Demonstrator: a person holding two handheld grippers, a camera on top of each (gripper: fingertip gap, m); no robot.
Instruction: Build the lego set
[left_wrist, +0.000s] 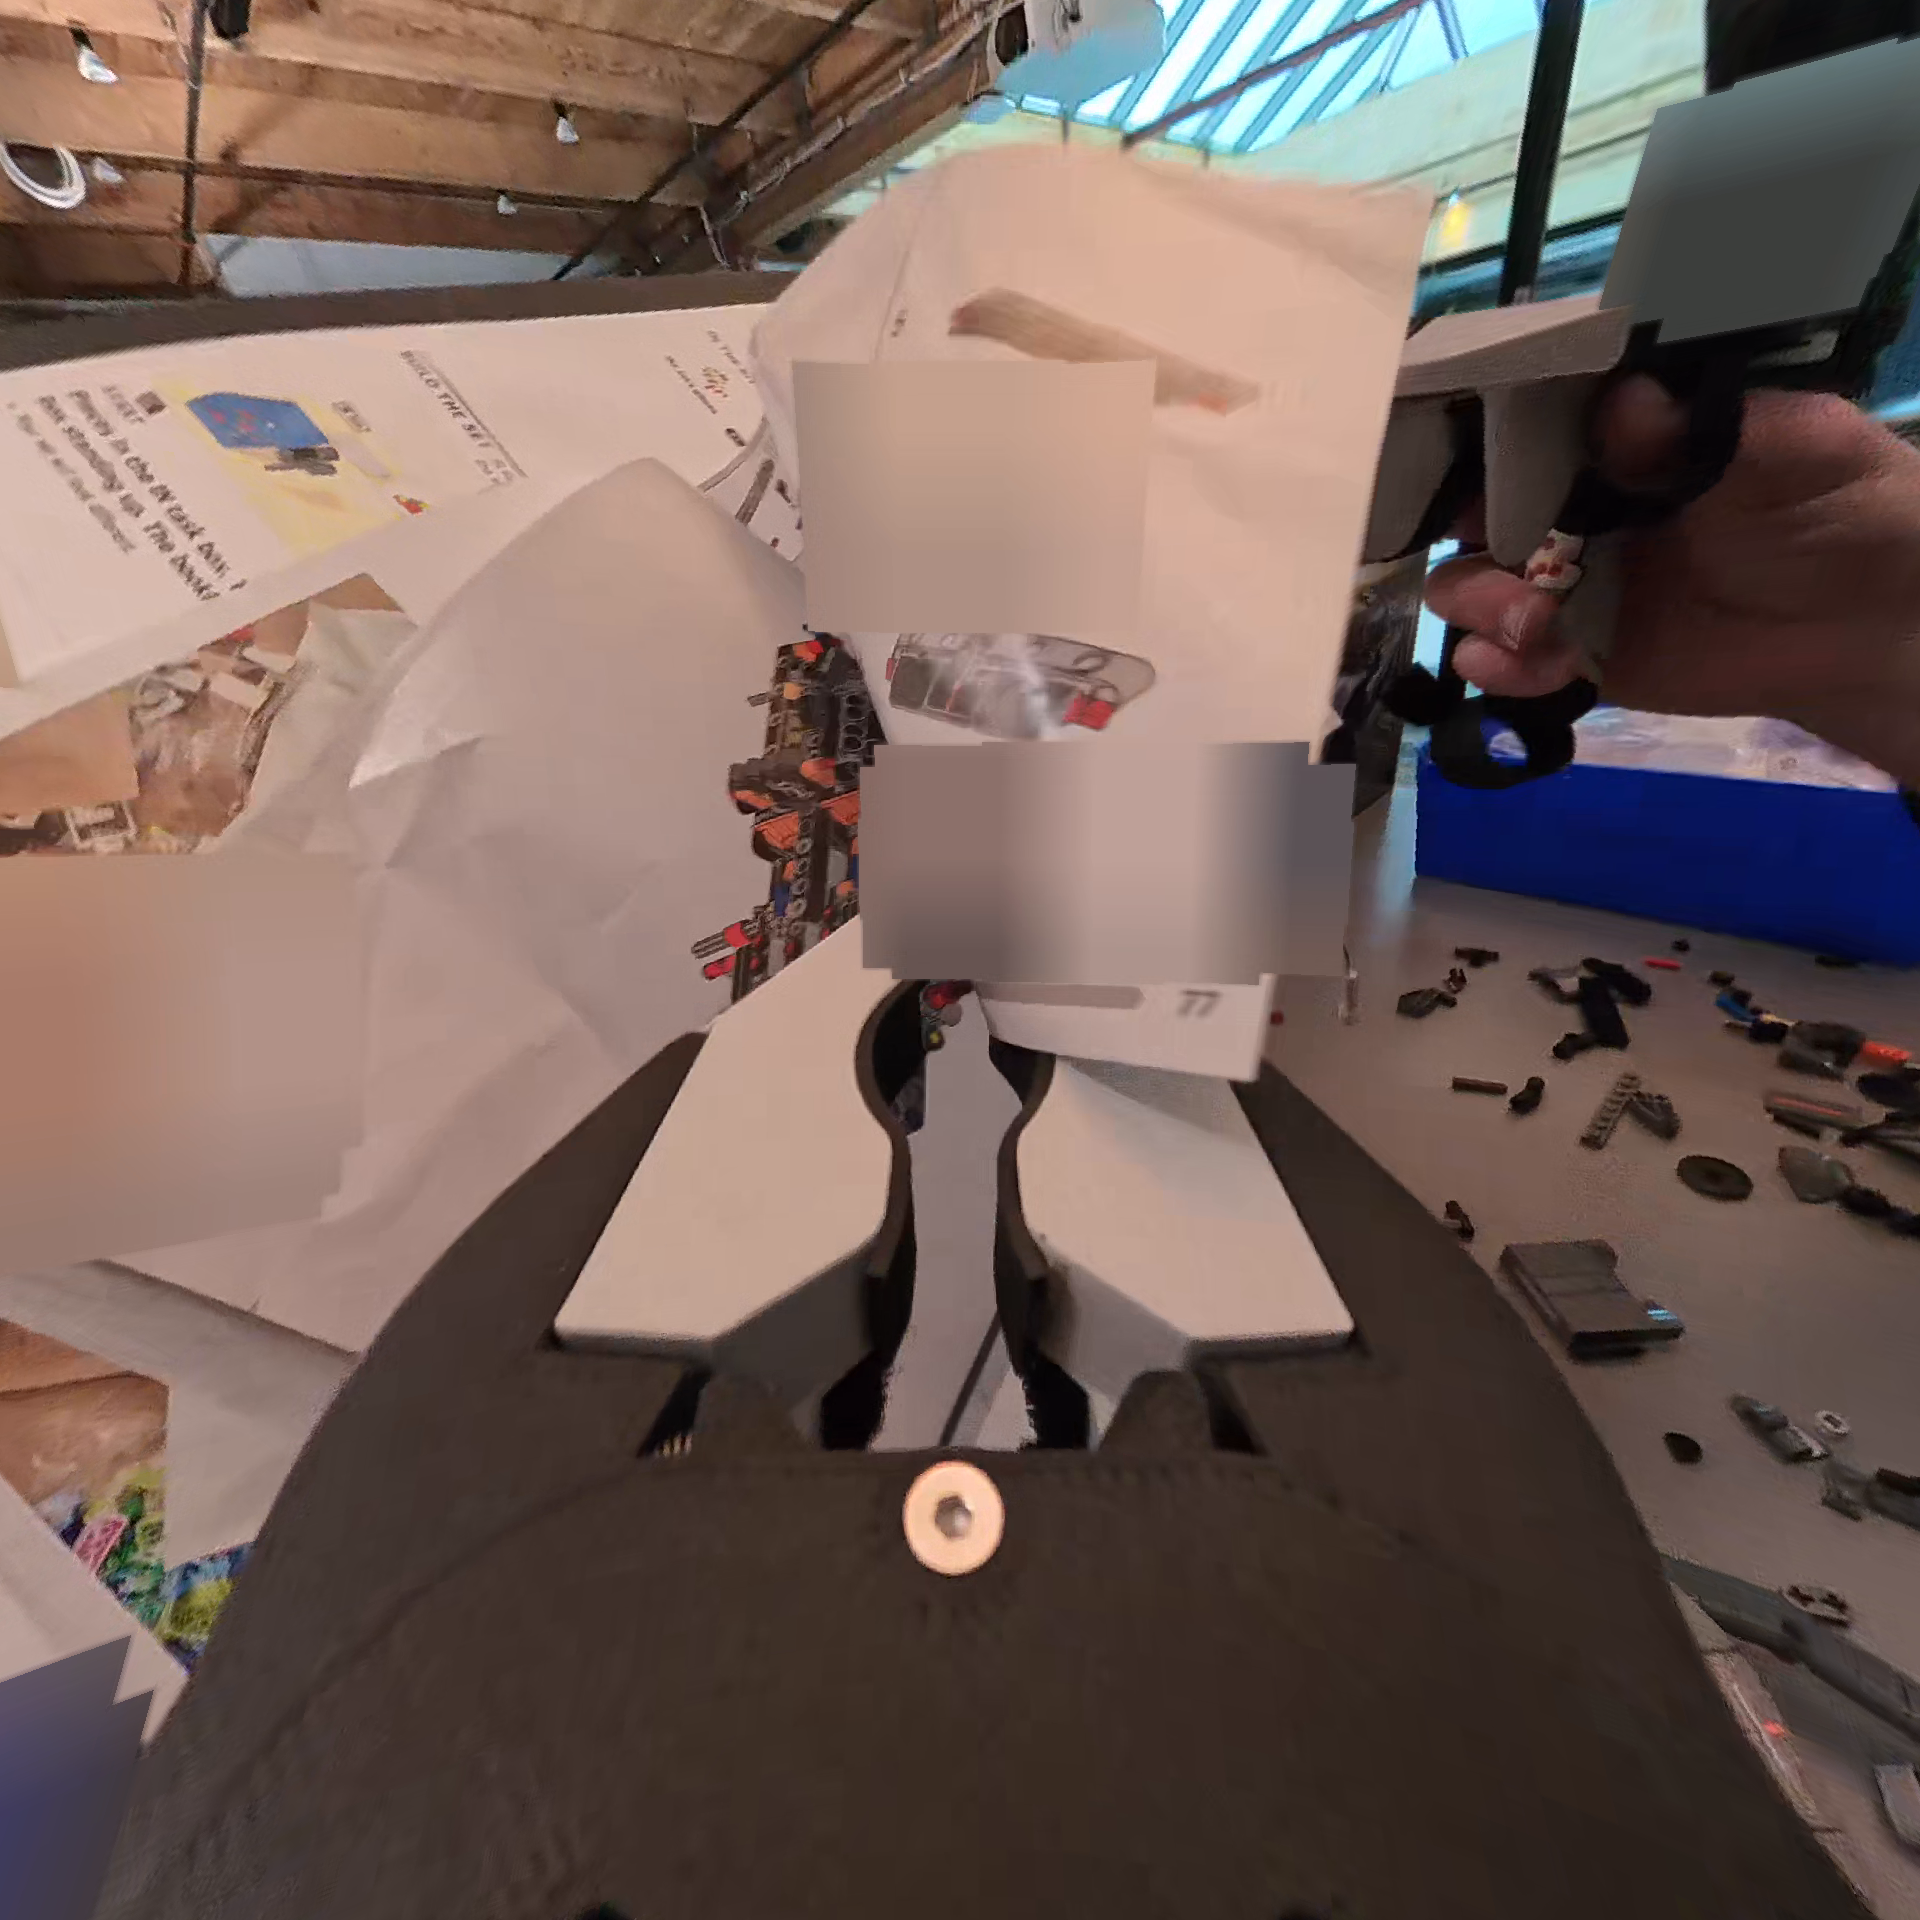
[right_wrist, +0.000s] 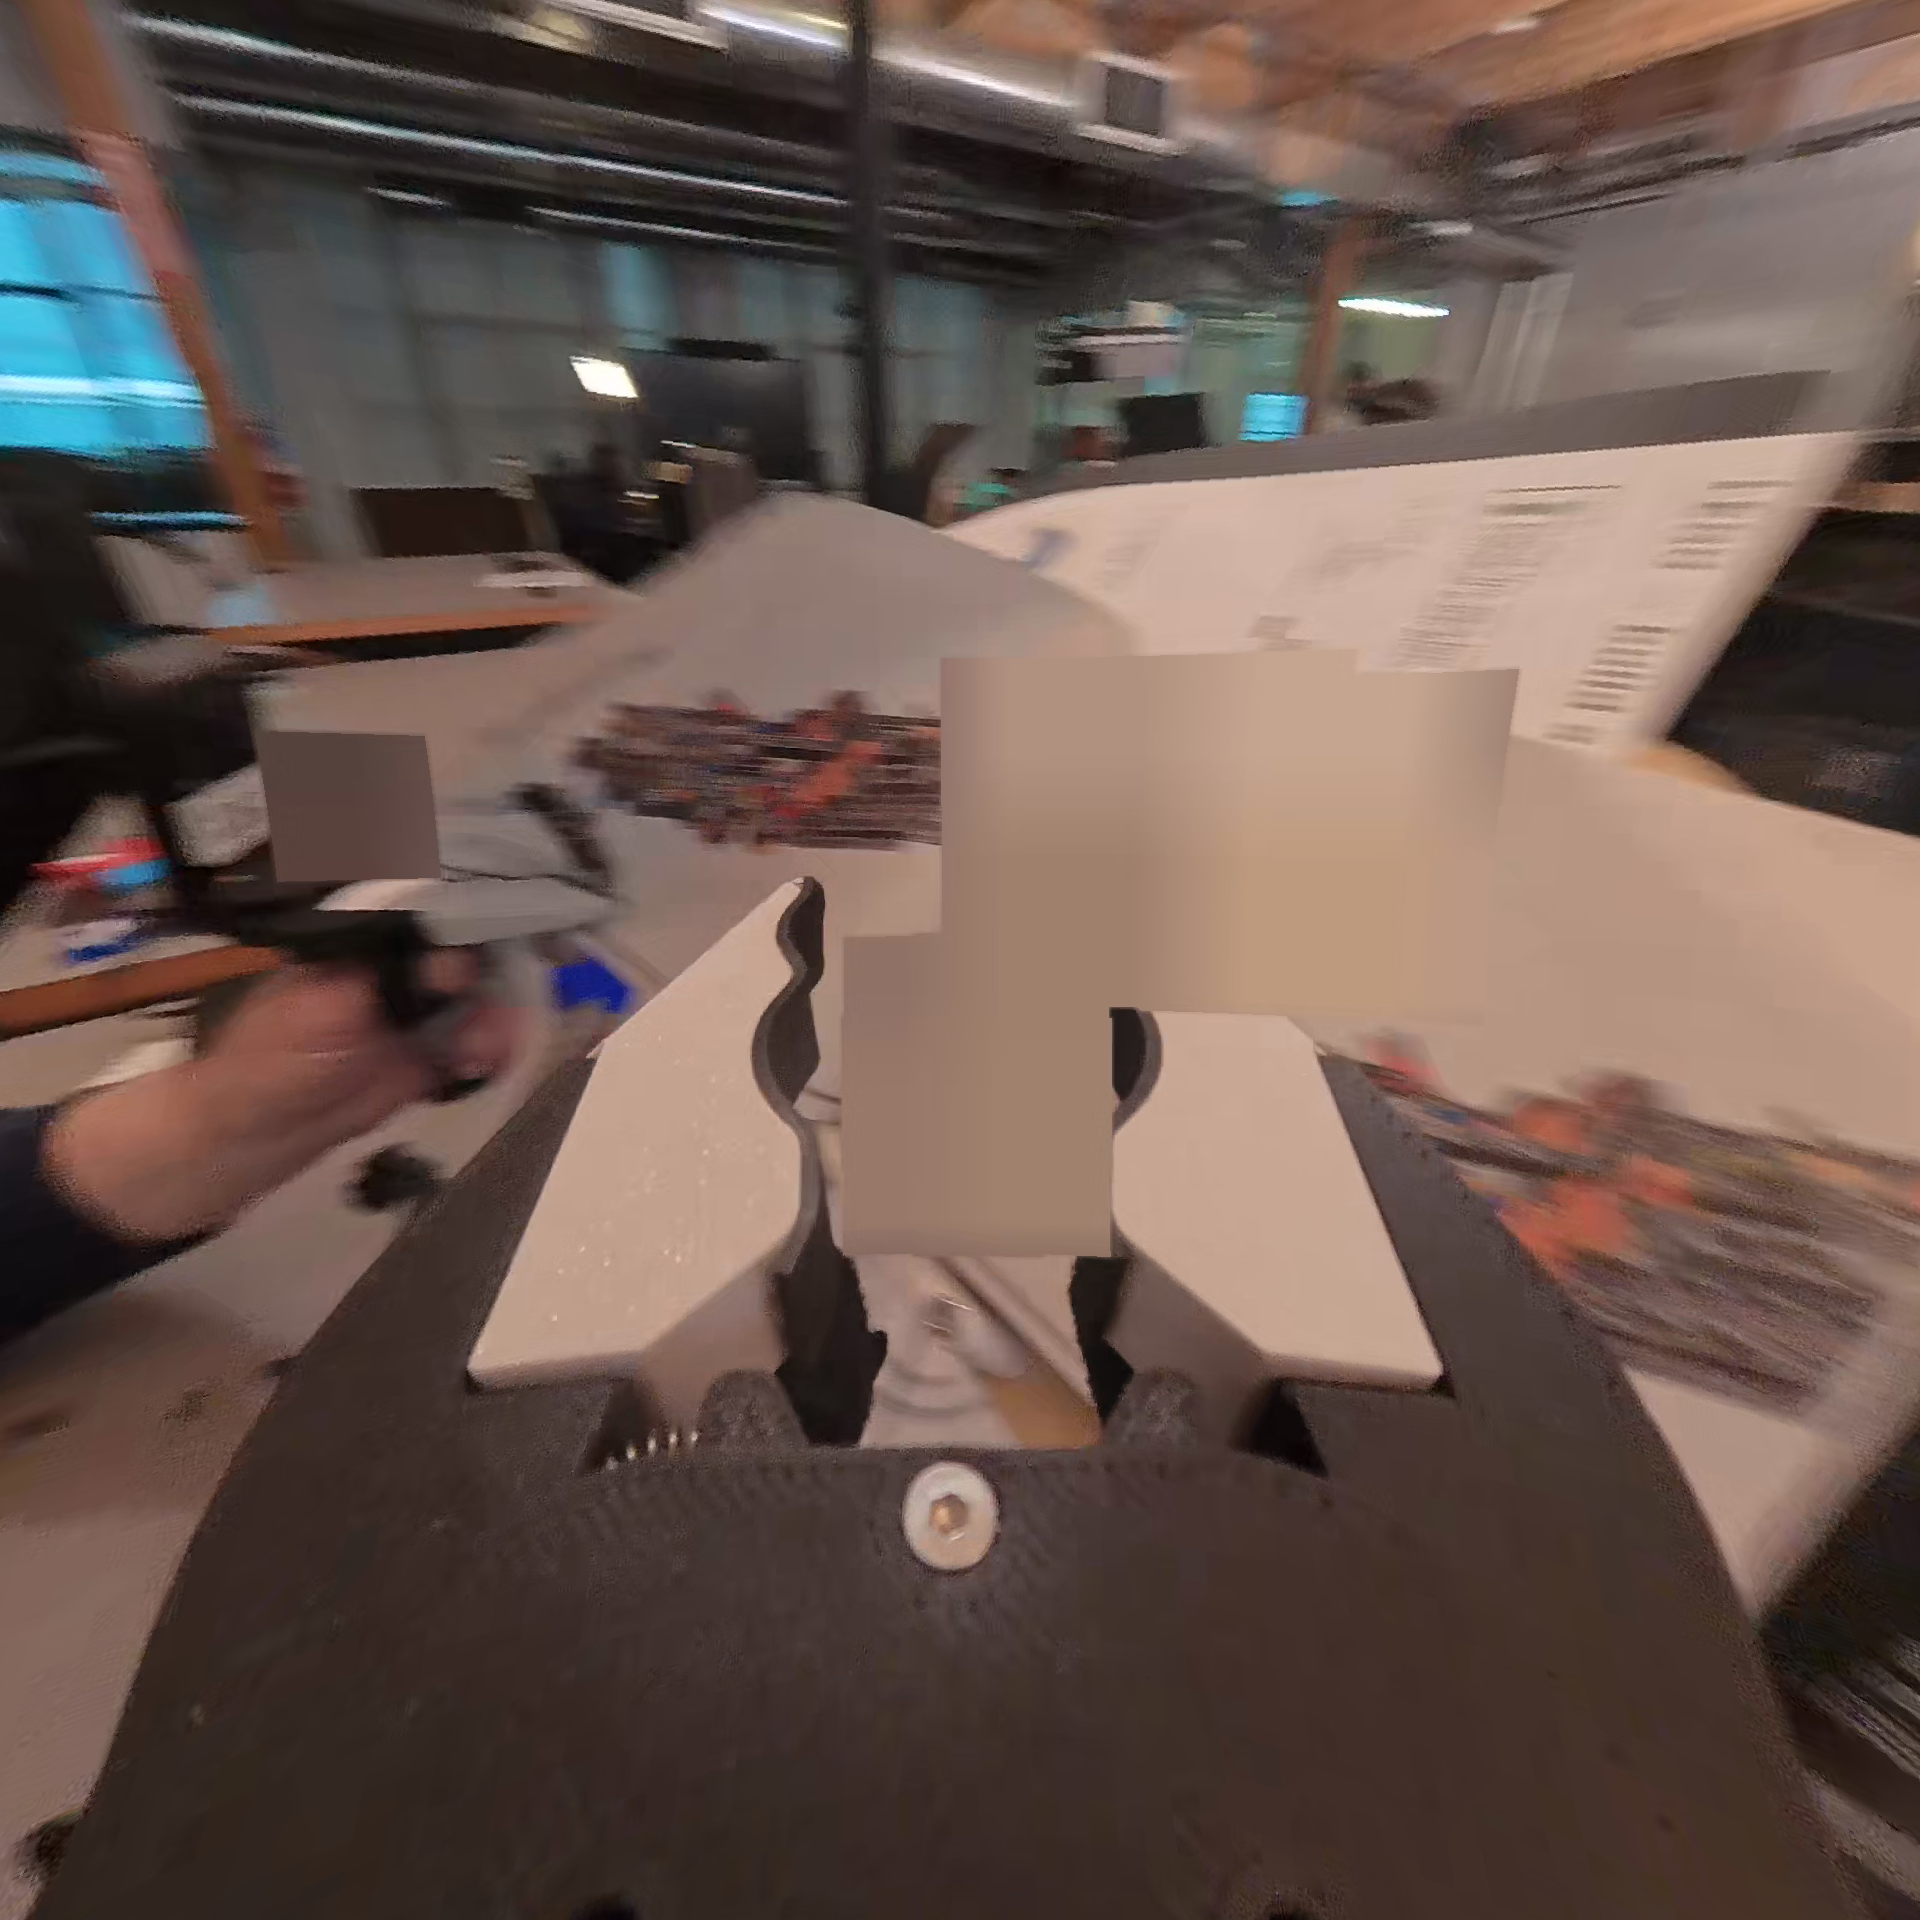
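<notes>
The open instruction booklet (left_wrist: 1226, 520) fills the left wrist view, with pages curled up in the air and a printed picture of the black and orange model (left_wrist: 810, 810). My left gripper (left_wrist: 956, 1023) sits at the booklet's lower edge with its jaws a narrow gap apart. A page corner lies over its right fingertip. My right gripper (left_wrist: 1475, 488), held by a hand, is at the raised page's right edge. In the blurred right wrist view the right gripper (right_wrist: 966, 966) has its jaws apart, with the booklet (right_wrist: 1610, 883) in front. The left gripper (right_wrist: 416, 935) shows at the left.
Several loose dark Lego pieces (left_wrist: 1662, 1091) lie scattered on the grey table (left_wrist: 1403, 1195) to the right. A blue bin (left_wrist: 1662, 842) stands behind them. A printed sheet (left_wrist: 312, 436) leans at the back left. Colourful bagged pieces (left_wrist: 135, 1558) lie at the lower left. The gap from one gripper's tips to the other's is roughly 20 cm.
</notes>
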